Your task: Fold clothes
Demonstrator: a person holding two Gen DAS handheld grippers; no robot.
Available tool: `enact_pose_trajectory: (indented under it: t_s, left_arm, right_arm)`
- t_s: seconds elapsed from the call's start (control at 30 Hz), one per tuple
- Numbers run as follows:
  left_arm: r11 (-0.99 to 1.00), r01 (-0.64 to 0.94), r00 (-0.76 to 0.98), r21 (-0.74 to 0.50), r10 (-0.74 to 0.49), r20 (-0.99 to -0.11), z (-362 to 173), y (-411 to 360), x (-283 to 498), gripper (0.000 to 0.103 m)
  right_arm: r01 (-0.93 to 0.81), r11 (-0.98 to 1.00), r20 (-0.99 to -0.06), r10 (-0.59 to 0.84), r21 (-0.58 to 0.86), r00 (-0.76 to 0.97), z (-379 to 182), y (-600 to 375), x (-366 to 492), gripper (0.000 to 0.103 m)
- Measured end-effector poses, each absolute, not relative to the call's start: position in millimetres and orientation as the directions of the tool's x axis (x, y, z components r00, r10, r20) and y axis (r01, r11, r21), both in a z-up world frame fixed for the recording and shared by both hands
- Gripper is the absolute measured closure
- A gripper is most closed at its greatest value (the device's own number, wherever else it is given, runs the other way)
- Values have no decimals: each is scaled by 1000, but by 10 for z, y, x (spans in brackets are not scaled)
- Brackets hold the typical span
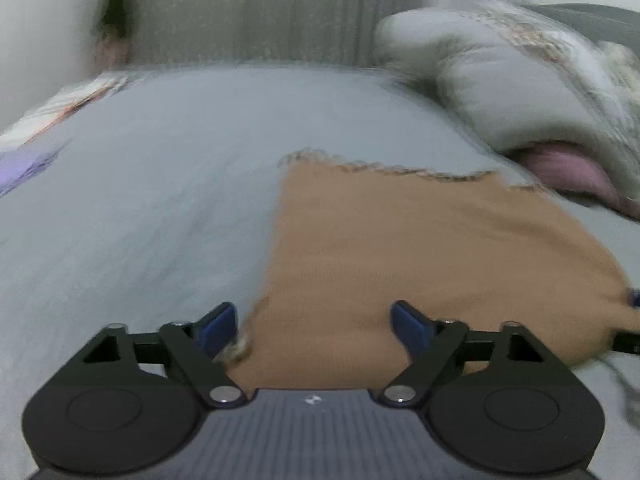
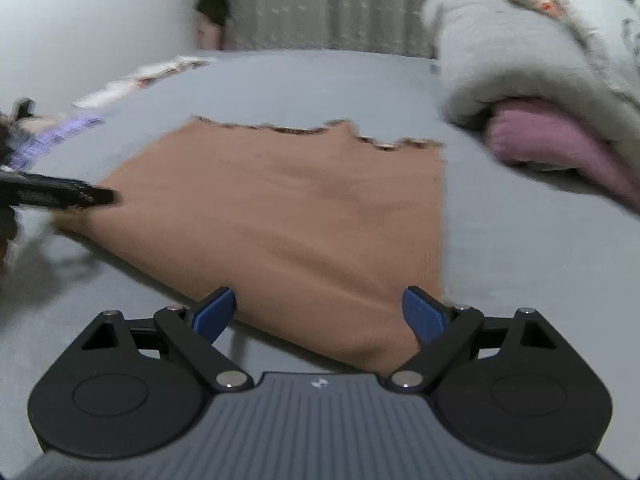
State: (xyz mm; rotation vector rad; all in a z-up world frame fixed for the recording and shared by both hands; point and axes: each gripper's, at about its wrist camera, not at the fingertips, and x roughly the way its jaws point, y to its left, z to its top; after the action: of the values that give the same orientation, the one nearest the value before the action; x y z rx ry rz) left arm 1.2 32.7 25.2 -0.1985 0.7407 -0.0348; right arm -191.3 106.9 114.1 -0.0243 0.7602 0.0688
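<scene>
- Your tan garment (image 1: pixel 420 248) lies spread flat on the grey bedsheet (image 1: pixel 140 200), its lacy trimmed edge (image 1: pixel 380 168) at the far side.
- Your left gripper (image 1: pixel 314 328) hangs low over the garment's near-left corner, blue pads (image 1: pixel 218 326) set wide apart, nothing between them.
- One left pad sits just past the cloth's left edge, over bare sheet; the other is over the tan fabric. I can't tell whether either touches.
- Your right gripper (image 2: pixel 320 314) is at the near-right corner, pads (image 2: pixel 422 316) spread wide too, gripping nothing.
- From the right wrist view, the garment's near hem runs across between the two blue pads, and the right edge of the cloth falls just beside the right-hand pad.
- In that same view the left gripper's black arm pokes in from the left, its tip over the garment's left side.
- Off to the right, well apart from the cloth, there's a bunched grey blanket (image 2: pixel 520 60) with a pink pillow (image 2: pixel 560 140) tucked under it.
- Far left on the bed, a purple patterned item (image 2: pixel 52 136) and some pale printed fabric (image 2: pixel 152 76) sit near the edge.
- A ribbed curtain (image 2: pixel 340 4) hangs behind the bed.
- Both views are a bit motion-blurred.
</scene>
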Motion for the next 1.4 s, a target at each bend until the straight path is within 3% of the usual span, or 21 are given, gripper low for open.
enact_pose_trajectory:
  t_s: [0.03,0.2,0.27,0.3,0.37,0.4,0.57,0.63,0.8,0.93,0.97,1.0,1.03,1.07,1.17,1.4]
  left_arm:
    - [968,-60,730,-243,-123,-672,267,436,11,13]
    - [986,-54,734,-159,-69,-675,545,578,-335,13]
    - [973,-76,724,-217,-96,-683,595,695,-421,13]
    - [944,-102,708,-313,-152,-689,616,803,-470,12]
    - [895,-132,685,-425,-228,-692,590,850,-481,12]
    - [847,-152,665,-510,-294,-686,553,856,-471,12]
    - [772,-211,626,-599,-364,-690,321,617,-343,9]
    - [750,-249,659,-613,-333,-675,266,541,-283,1]
    - [761,-325,694,-561,-211,-688,233,258,-15,1]
    - [784,-343,702,-517,-151,-696,230,32,216,1]
    - [780,-349,707,-519,-145,-693,226,30,235,7]
    - [767,-359,717,-531,-138,-684,221,59,245,55]
    - [757,-365,722,-542,-137,-678,216,89,252,67]
    - [736,-364,719,-571,-168,-675,208,149,257,74]
    - [659,-377,707,-651,-250,-662,335,348,249,78]
    - [724,-234,751,-648,-289,-594,1906,155,173,77]
  right_arm:
    - [1,999,-720,23,32,694,1101,917,-1919,0]
    - [153,973,-759,32,172,650,1197,543,-2079,0]
    - [209,875,-696,182,436,695,1280,333,-2182,0]
    - [221,816,-660,239,534,712,1268,261,-2226,0]
    - [265,575,-538,379,774,753,1106,147,-2317,0]
    - [272,527,-520,407,805,751,1039,185,-2324,0]
    - [290,572,-550,353,767,757,933,510,-2269,0]
    - [299,553,-533,328,777,780,919,527,-2239,0]
    - [309,546,-505,253,779,825,831,547,-2002,0]
    - [304,655,-528,173,692,831,769,770,-1663,0]
    - [299,690,-539,157,659,827,772,816,-1619,1]
    - [294,721,-551,143,627,822,776,850,-1586,6]
    - [290,750,-562,129,594,817,780,884,-1553,57]
    - [287,724,-555,158,627,817,767,837,-1541,66]
    - [248,710,-527,202,660,825,911,800,-1549,68]
    - [116,673,-370,247,730,896,1973,622,-2049,68]
